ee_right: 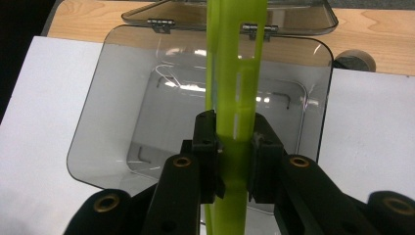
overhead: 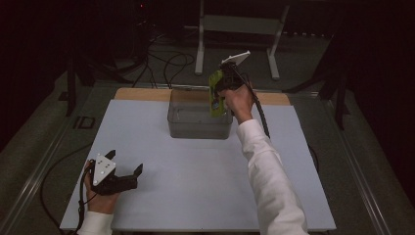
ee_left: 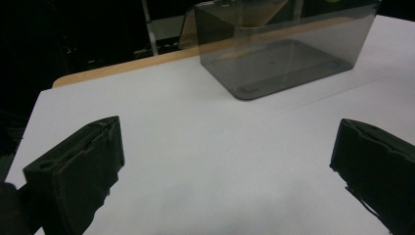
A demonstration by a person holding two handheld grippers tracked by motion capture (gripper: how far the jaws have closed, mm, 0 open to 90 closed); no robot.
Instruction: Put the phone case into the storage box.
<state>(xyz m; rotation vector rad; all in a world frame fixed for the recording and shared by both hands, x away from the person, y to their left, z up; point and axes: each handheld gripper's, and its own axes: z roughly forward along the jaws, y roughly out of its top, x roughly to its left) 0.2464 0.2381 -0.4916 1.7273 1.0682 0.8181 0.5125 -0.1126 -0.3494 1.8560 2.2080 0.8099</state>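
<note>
In the high view, the right gripper (overhead: 221,85) is clamped on a flat lime-green pack (overhead: 215,94) with small dark print on its face. The pack hangs upright over the bin (overhead: 198,128), at the bin's right end, its lower edge about level with the rim. The bin is a clear grey plastic box standing at the far middle of the white table (overhead: 195,181). Well nearer than the bin, toward the table's left corner, the left gripper (overhead: 127,169) rests with its 2 jaws spread and nothing between them. A wide bare stretch of table lies between it and the bin.

In the left gripper view, the 2 black jaws stand far apart over bare table. The bin (ee_left: 288,63) sits beyond them, nothing in it, a wooden strip (ee_left: 122,68) behind it.

In the right gripper view, the right gripper (ee_right: 235,142) pinches the pack (ee_right: 235,73) edge-on, a thin green strip with slots. It runs over the bin's open mouth (ee_right: 98,122), toward the hinged lid (ee_right: 293,14) folded back.
</note>
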